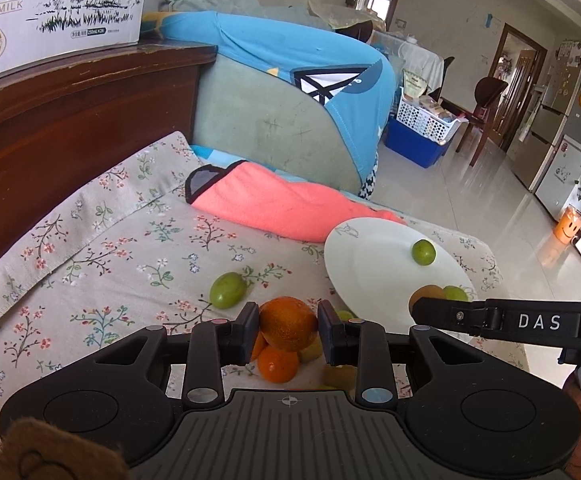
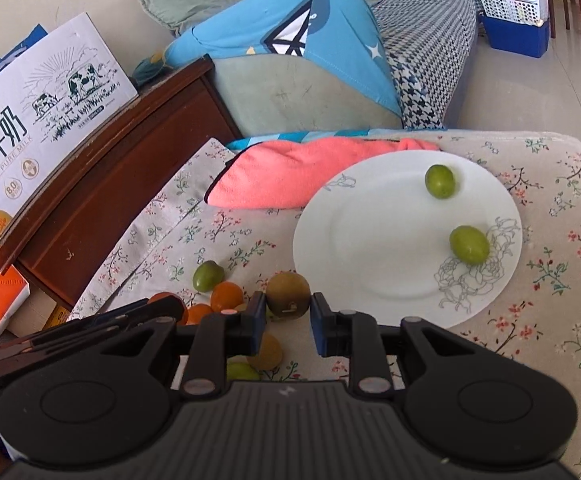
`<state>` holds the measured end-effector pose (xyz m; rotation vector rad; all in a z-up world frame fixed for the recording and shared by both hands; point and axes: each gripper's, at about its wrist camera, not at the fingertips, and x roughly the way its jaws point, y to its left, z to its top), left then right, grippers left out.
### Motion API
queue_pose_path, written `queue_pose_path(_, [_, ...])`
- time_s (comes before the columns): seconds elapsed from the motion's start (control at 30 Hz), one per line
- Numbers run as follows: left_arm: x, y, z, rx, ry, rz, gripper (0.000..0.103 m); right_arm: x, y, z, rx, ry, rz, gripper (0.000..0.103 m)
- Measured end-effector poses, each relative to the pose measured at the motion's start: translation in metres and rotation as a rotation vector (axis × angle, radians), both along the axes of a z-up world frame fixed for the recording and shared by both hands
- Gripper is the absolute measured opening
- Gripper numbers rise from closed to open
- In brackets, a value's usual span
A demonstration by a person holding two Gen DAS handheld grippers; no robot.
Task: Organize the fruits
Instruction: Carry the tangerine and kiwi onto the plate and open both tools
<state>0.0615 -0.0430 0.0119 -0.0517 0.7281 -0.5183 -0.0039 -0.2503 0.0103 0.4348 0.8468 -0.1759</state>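
Left gripper: its jaws pinch an orange, held up above the fruit pile.
Right gripper: its jaws pinch a brown kiwi, held up just at the near rim of the plate.
Plate: white, on the flowered cloth; it lies ahead and to the right of both grippers.
Nearer hand: the right one; its kiwi is almost over the plate. The orange has farther to go, I think.
Long axis: both held fruits are round, so no real long side.
On the plate: two green plums.
Still on the cloth: one green plum off by itself, at least two oranges, plus some fruit partly hidden under the grippers.
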Motion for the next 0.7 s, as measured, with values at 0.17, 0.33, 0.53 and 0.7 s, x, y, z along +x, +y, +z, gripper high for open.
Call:
queue_pose_path(0.17, [0.008, -0.017, 0.003, -0.02, -0.002, -0.026, 0.029, -0.005, -0.021, 0.011, 0.008, -0.035, -0.08, 0.024])
queue_pose_path(0.33, [0.015, -0.038, 0.005, -0.023, -0.014, -0.064, 0.029, -0.009, -0.039, 0.009, 0.022, -0.022, -0.178, 0.024])
queue_pose_path(0.53, [0.021, -0.06, -0.002, -0.012, -0.012, -0.098, 0.029, -0.013, -0.051, -0.002, 0.057, 0.026, -0.257, 0.024])
queue_pose_path(0.7, [0.026, -0.078, -0.011, 0.015, -0.011, -0.129, 0.029, -0.015, -0.058, -0.012, 0.083, 0.057, -0.303, 0.024])
